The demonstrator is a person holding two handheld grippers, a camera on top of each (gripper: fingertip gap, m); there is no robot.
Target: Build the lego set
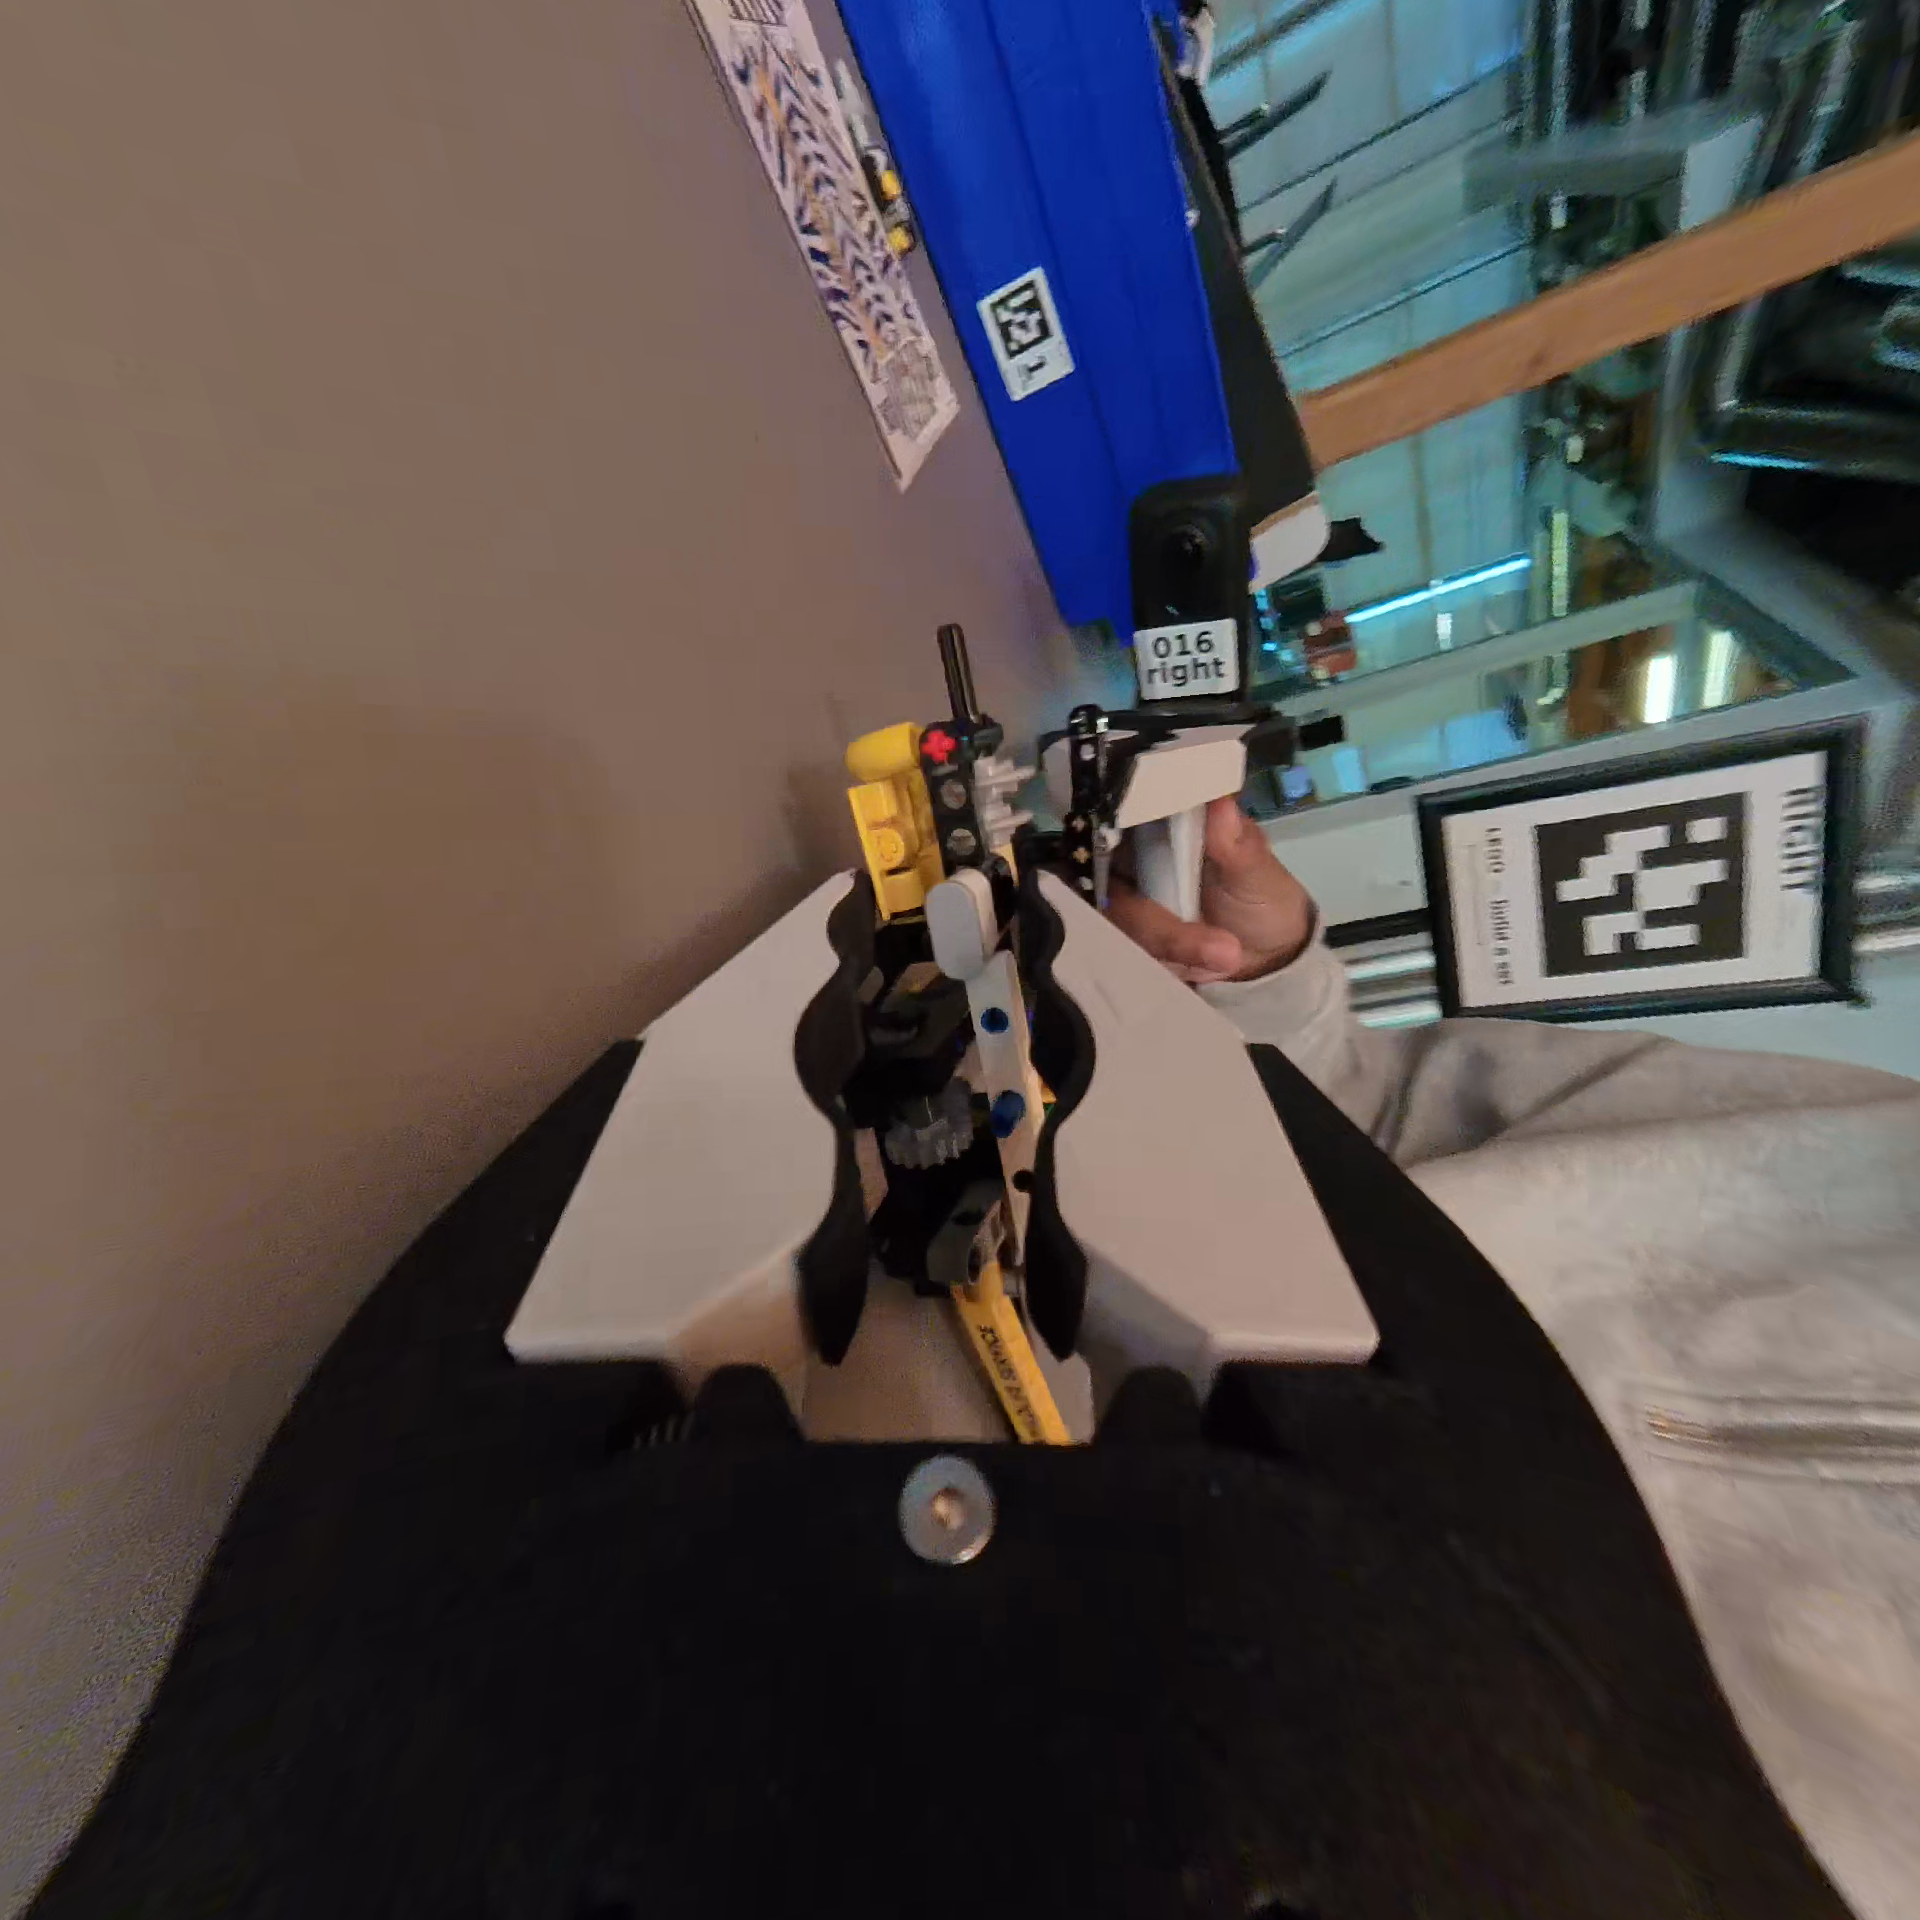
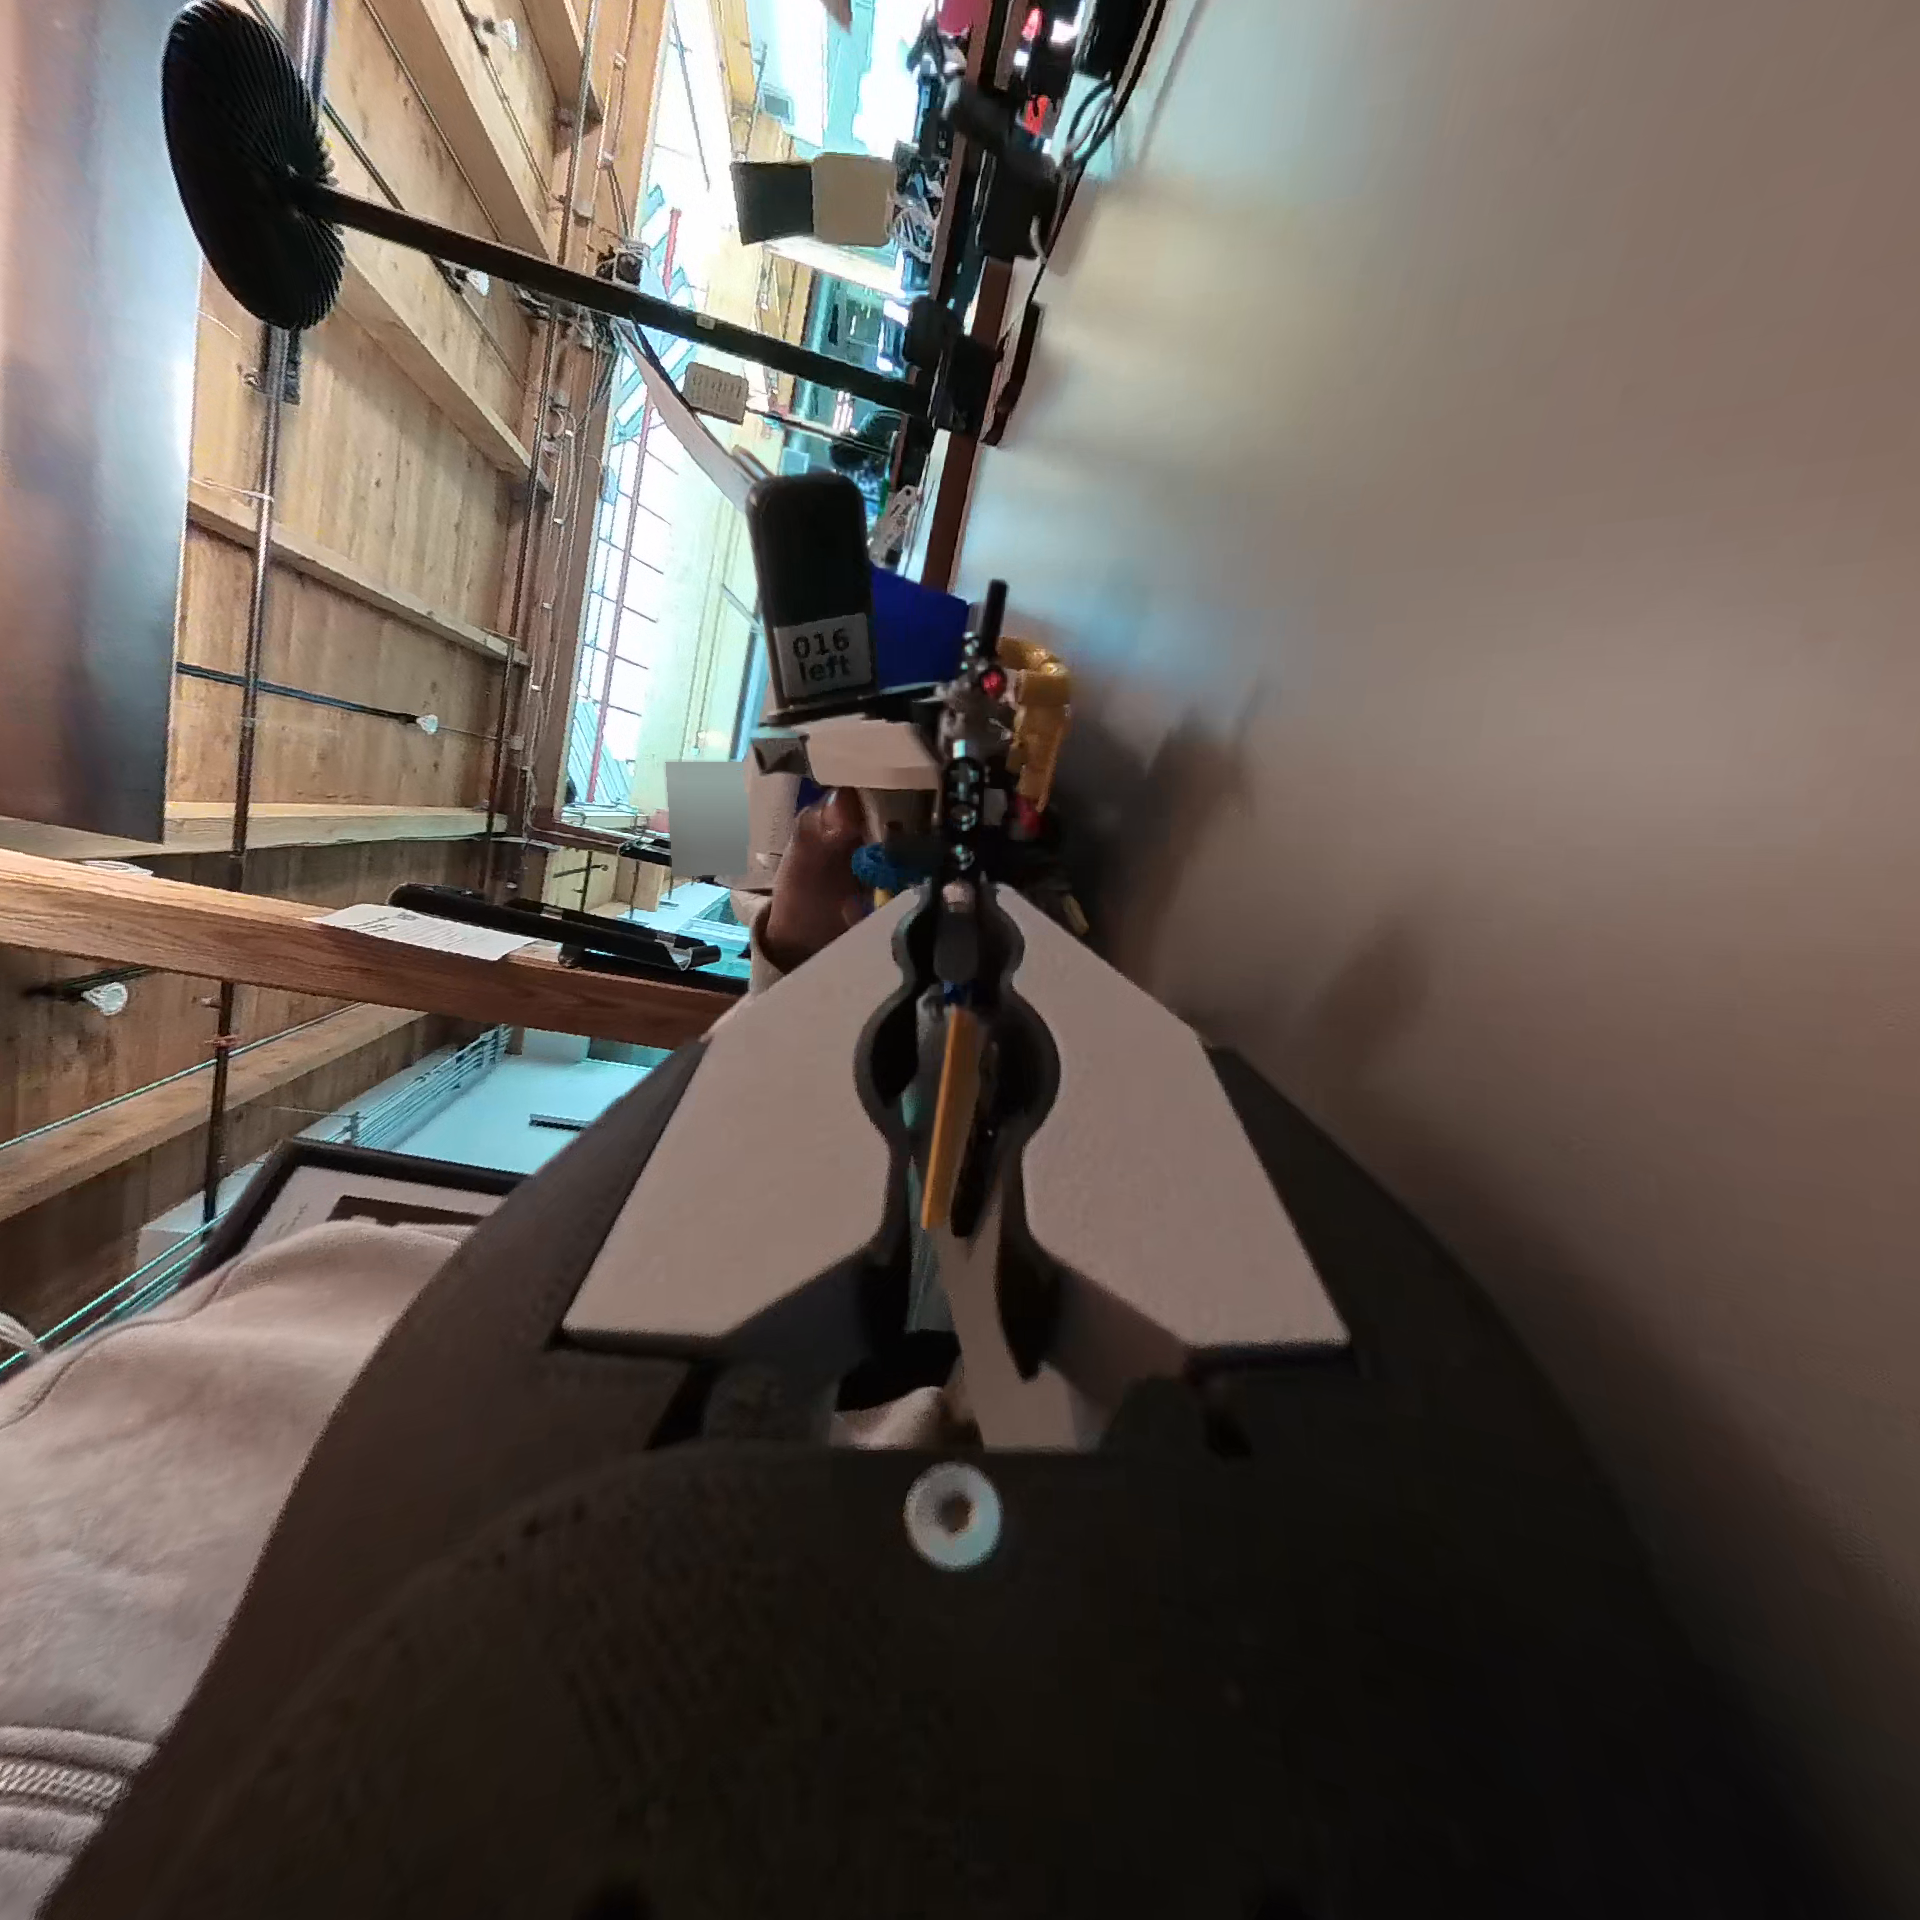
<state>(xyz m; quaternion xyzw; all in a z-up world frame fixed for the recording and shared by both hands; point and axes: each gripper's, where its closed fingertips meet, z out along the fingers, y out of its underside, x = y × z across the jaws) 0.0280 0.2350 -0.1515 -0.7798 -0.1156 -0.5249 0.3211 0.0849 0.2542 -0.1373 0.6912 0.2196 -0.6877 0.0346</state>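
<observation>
My left gripper (image 1: 945, 914) is shut on a partly built lego model (image 1: 935, 831) of yellow, black and white parts, with a grey gear and blue pins between the pads. A black axle (image 1: 954, 665) sticks out of its far end. My right gripper (image 2: 956, 914) is shut on a thin black beam (image 2: 961, 800) with a yellow strip (image 2: 951, 1112) behind it. The beam's tip lies against the model (image 2: 1039, 717). In the left wrist view the right gripper (image 1: 1101, 810) shows just right of the model, holding the beam (image 1: 1084, 821).
Both views are rolled sideways. The grey table (image 1: 364, 623) fills one side. A blue bin (image 1: 1081, 312) and an instruction sheet (image 1: 831, 229) lie beyond the model. A framed marker sign (image 1: 1642, 883) stands at the right. A hand (image 1: 1236, 914) and grey sleeve (image 1: 1558, 1195) are close. My hands' fingertips stand some 7 cm from each other.
</observation>
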